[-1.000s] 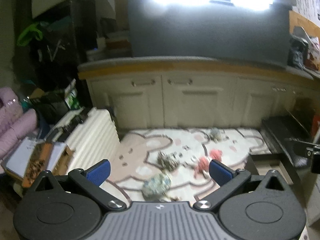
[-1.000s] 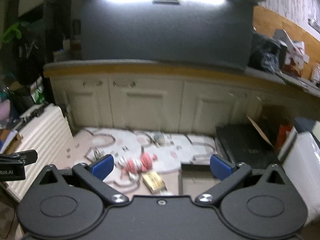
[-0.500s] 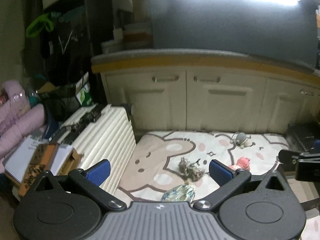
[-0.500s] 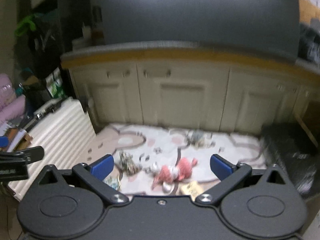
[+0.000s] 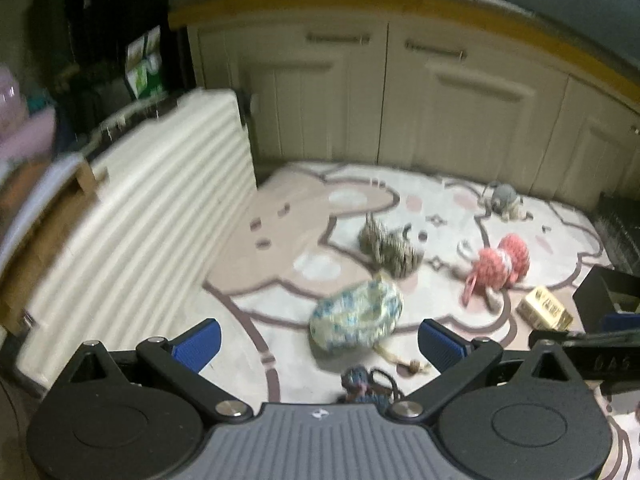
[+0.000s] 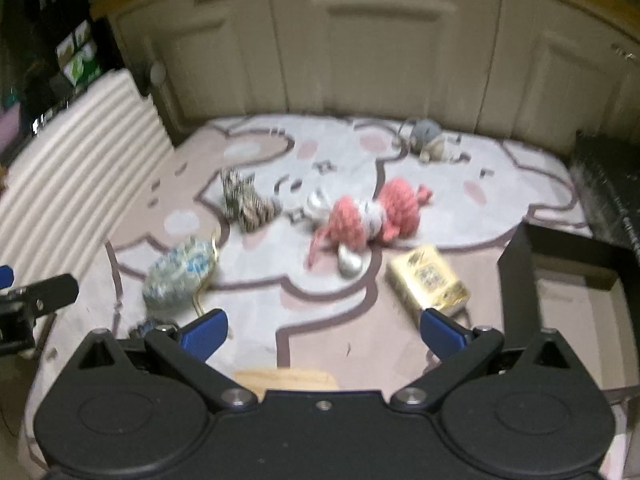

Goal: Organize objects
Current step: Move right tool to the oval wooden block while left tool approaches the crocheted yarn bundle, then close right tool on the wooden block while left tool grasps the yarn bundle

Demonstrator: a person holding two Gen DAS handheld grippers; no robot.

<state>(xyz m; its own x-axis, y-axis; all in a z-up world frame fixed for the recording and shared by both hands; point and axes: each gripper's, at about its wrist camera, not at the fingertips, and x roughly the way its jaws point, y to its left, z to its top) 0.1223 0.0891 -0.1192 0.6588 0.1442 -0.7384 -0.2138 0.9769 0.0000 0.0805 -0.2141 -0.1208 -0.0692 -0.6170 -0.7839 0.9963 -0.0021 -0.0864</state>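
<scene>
Several toys lie on a pink and white rug [image 5: 280, 280] [image 6: 400, 320]. A blue-green knitted pouch [image 5: 356, 314] [image 6: 178, 276] is nearest my left gripper [image 5: 318, 338], which is open and empty just above it. A pink rope toy [image 5: 500, 266] [image 6: 368, 216], a striped rope toy [image 5: 390, 246] [image 6: 246, 200], a grey toy [image 5: 502, 196] [image 6: 426, 136] and a gold box [image 5: 544, 312] [image 6: 428, 280] lie farther out. A small dark toy [image 5: 366, 384] sits by the left gripper's base. My right gripper [image 6: 322, 330] is open and empty, near the gold box.
A black open box [image 6: 524, 256] [image 5: 608, 292] stands at the right of the rug. A cream ribbed suitcase [image 5: 152, 216] [image 6: 76, 160] lies on the left. Cream cabinet doors [image 5: 380, 100] [image 6: 380, 48] close off the back. A tan flat piece [image 6: 286, 378] lies under the right gripper.
Both grippers have tilted down and moved closer to the rug, so the toys look larger and nearer. Both stay open.
</scene>
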